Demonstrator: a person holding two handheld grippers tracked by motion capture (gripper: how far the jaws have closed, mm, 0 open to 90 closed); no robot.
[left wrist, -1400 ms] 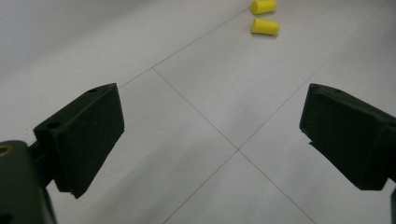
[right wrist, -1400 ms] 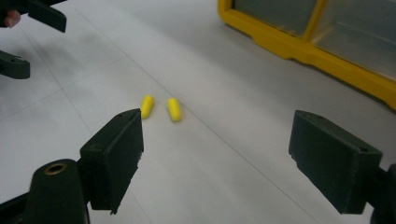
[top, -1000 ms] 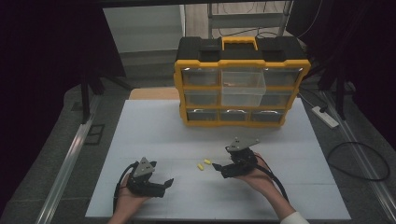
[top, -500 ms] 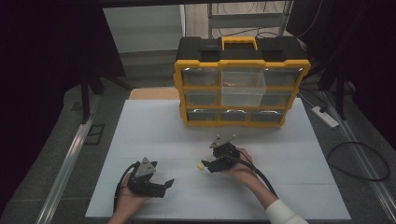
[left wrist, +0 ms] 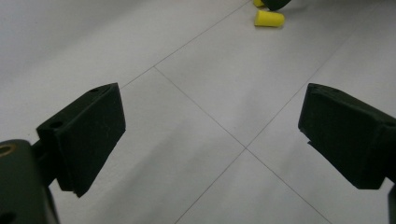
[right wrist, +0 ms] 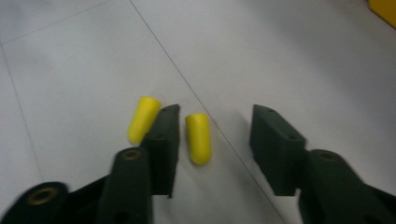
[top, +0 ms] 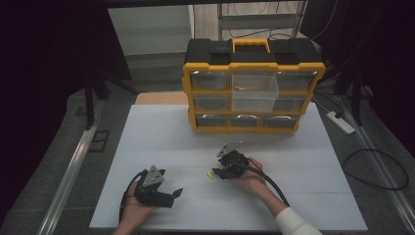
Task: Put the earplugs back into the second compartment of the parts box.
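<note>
Setting: a person sits at a white tabletop (top: 161, 142) holding a two-jaw gripper in each hand; a yellow and black drawer organiser (top: 253, 85) stands at the far edge.
Things in hand: two small yellow foam earplugs lie side by side on the tabletop, near the middle, just ahead of the person's right hand.
Right gripper (right wrist: 215, 130): lowered over the plugs, jaws partly open; one earplug (right wrist: 198, 138) lies between the jaws, close to the left one, and nothing is clamped yet.
Second earplug (right wrist: 143, 119): just outside the left jaw, apparently touching or almost touching it.
Left gripper (left wrist: 210, 126): jaws wide apart and empty, resting low near the tabletop's front edge, well apart from the plugs.
Step, as I judge it: lining up to pick one earplug.
Next move calls for: closing gently on the plug between the jaws without nudging its neighbour, then lifting straight up.
Possible destination: the clear middle drawer (top: 254, 90) stands pulled out; that is a guess.
Hard to make out: the plugs are a tiny yellow speck in the high view; the drawer contents are too small and dim to identify.
</note>
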